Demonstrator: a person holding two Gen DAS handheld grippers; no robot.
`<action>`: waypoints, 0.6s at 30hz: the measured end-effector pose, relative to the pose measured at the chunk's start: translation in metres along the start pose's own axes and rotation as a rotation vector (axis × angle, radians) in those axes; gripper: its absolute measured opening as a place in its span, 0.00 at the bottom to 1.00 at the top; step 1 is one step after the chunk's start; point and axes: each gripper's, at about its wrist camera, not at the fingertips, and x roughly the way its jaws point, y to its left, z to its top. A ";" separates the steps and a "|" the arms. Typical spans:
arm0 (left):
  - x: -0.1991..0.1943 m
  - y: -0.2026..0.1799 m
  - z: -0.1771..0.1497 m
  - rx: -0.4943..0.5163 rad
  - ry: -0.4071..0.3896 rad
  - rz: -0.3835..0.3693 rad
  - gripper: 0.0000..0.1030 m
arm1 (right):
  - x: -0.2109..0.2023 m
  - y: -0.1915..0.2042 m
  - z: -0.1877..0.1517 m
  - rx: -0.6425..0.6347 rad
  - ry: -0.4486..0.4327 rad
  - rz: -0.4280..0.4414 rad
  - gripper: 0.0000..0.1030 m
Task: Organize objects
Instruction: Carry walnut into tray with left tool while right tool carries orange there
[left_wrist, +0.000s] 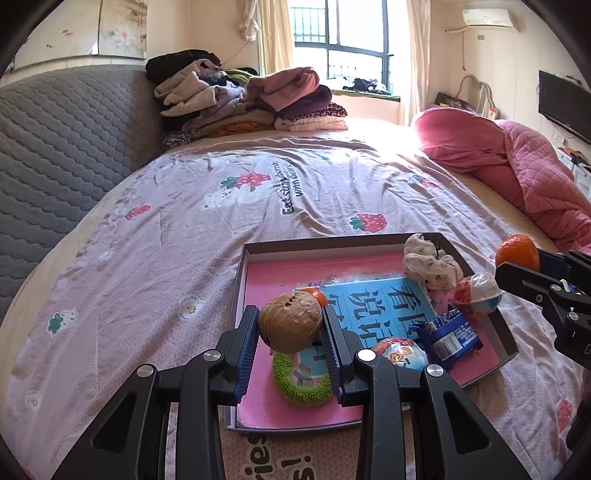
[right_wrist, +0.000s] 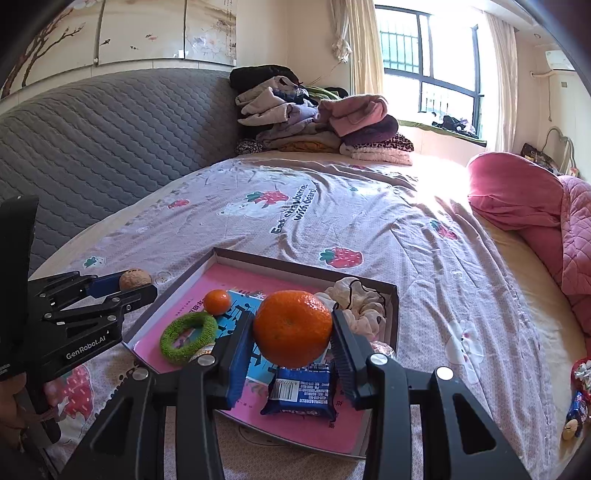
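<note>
Right now the left hand-held gripper (left_wrist: 290, 325) is clamping a walnut (left_wrist: 290, 322) between its blue pads, the jaws closed only as far as the nut's width, and it is hovering above the near-left part of a shallow box (left_wrist: 242, 273) that is lying on the bed (left_wrist: 155, 229). In the right wrist view the same gripper (right_wrist: 142, 284) is showing at 9 o'clock, the walnut (right_wrist: 135, 278) sitting at its tip.

The right hand-held gripper (right_wrist: 293, 328) is gripping a large orange (right_wrist: 292, 328) in the same way, jaws spread to the fruit's width, and it is hanging over the box's near side. From the left wrist view this gripper (left_wrist: 517, 258) is coming in at 3 o'clock, with the orange (left_wrist: 517, 254) at its tip just past the box's right rim.

Inside the box (right_wrist: 258, 260) a pink and blue book (right_wrist: 255, 284) is lining the floor. On it, a small orange (right_wrist: 217, 302) is resting toward 10 o'clock of the large one, a green ring (right_wrist: 188, 338) is lying just beside and below the small orange, a blue packet (right_wrist: 301, 391) is sitting directly under the large orange at 6 o'clock, and a cream scrunchie (right_wrist: 360, 302) is bunching in the far-right corner. In the left wrist view a red-and-white wrapped ball (left_wrist: 478, 293) is perching at the right rim, below the scrunchie (left_wrist: 430, 262).

A clothes pile (left_wrist: 251, 99) is sitting at 12 o'clock on the bed, and a pink quilt (left_wrist: 517, 166) is lying at 2 o'clock.
</note>
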 end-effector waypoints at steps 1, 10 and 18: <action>0.004 0.000 0.000 -0.002 0.005 -0.001 0.33 | 0.002 -0.001 0.000 0.001 0.004 -0.002 0.40; 0.028 0.001 -0.006 -0.007 0.034 0.004 0.33 | 0.022 -0.006 -0.012 -0.002 0.062 -0.034 0.40; 0.043 -0.003 -0.015 0.003 0.065 0.001 0.33 | 0.040 -0.009 -0.023 -0.004 0.114 -0.053 0.40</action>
